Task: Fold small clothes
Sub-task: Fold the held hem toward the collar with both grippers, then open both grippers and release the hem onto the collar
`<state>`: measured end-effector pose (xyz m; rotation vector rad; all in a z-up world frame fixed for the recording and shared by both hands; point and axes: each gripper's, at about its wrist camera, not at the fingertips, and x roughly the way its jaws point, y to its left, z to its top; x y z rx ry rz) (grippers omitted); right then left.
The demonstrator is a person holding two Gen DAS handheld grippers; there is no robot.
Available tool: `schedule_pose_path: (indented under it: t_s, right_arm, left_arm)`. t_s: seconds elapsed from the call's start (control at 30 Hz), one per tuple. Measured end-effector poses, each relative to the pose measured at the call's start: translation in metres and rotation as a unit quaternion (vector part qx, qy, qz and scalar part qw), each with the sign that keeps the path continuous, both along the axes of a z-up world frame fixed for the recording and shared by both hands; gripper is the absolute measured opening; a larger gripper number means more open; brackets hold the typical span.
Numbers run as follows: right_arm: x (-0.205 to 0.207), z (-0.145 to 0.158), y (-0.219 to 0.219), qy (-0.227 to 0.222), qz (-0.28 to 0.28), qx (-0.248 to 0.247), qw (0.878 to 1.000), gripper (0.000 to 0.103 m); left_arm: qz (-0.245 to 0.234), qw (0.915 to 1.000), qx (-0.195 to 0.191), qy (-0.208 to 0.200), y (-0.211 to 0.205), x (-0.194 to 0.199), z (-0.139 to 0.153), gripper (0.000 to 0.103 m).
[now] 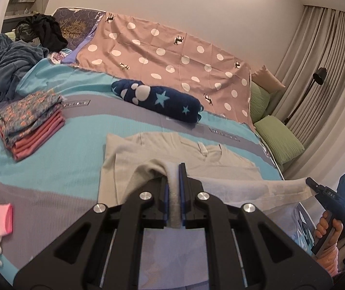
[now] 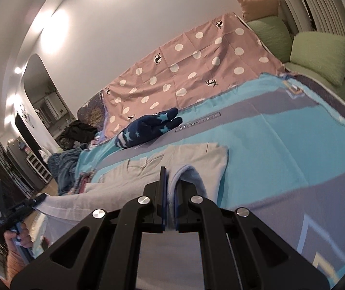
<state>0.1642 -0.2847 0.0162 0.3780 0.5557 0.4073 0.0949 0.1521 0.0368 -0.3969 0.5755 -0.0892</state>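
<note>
On the bed [image 1: 51,166], dead centre, the grey shirt [image 1: 148,149] lies spread over the teal and grey cover, and both tools have its near hem. Left hand-held gripper [image 1: 174,193] clenched on a bunch of the fabric; right hand-held gripper [image 2: 170,193] clenched on the other corner, the hem lifted taut between them. At ten o'clock of the shirt, a folded stack [image 1: 31,123], floral piece on pink. At twelve o'clock, a navy star-print roll [image 1: 158,100] beside the polka-dot sheet [image 1: 172,55]
</note>
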Motion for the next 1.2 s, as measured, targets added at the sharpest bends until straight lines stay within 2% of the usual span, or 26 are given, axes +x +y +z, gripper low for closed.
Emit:
schedule_pose_path:
  t_s: [0.2,0.47,0.77,0.87,0.97,1.0,1.03,1.1,1.17,1.2]
  right_arm:
    - [0.036,0.005,0.013,-0.011,-0.009,-0.043,0.999,0.005]
    - [0.096,-0.006,0.027,0.014,-0.019,-0.08,0.997,0.005]
    - [0.154,-0.016,0.044,0.022,-0.034,-0.123,0.992,0.005]
    - [0.178,-0.027,0.05,0.036,-0.033,-0.131,0.99,0.005]
    - [0.202,-0.049,0.06,0.06,-0.026,-0.162,0.985,0.006]
    - [0.208,-0.056,0.062,0.075,-0.022,-0.171,0.982,0.011]
    - [0.217,-0.071,0.064,0.111,-0.014,-0.178,0.978,0.013]
    - [0.223,-0.085,0.059,0.144,-0.005,-0.159,0.977,0.019]
    - [0.22,-0.086,0.052,0.146,-0.004,-0.139,0.979,0.022]
    - [0.218,-0.084,0.049,0.146,-0.004,-0.133,0.98,0.023]
  left_arm:
    - [0.001,0.9997,0.015,0.019,0.003,0.039,0.0,0.007]
    - [0.002,0.9983,0.043,0.04,0.009,0.101,-0.004,0.007]
    - [0.003,0.9961,0.061,0.064,0.014,0.161,-0.022,0.008]
    - [0.007,0.9947,0.061,0.082,0.019,0.185,-0.037,0.008]
    - [0.007,0.9913,0.067,0.113,0.024,0.208,-0.064,0.01]
    - [0.006,0.9893,0.063,0.131,0.026,0.215,-0.076,0.01]
    - [0.007,0.9876,0.059,0.145,0.027,0.219,-0.085,0.01]
    - [0.009,0.9861,0.052,0.158,0.029,0.221,-0.099,0.011]
    - [0.005,0.9875,0.047,0.15,0.03,0.217,-0.1,0.015]
    - [0.005,0.988,0.043,0.148,0.031,0.214,-0.098,0.025]
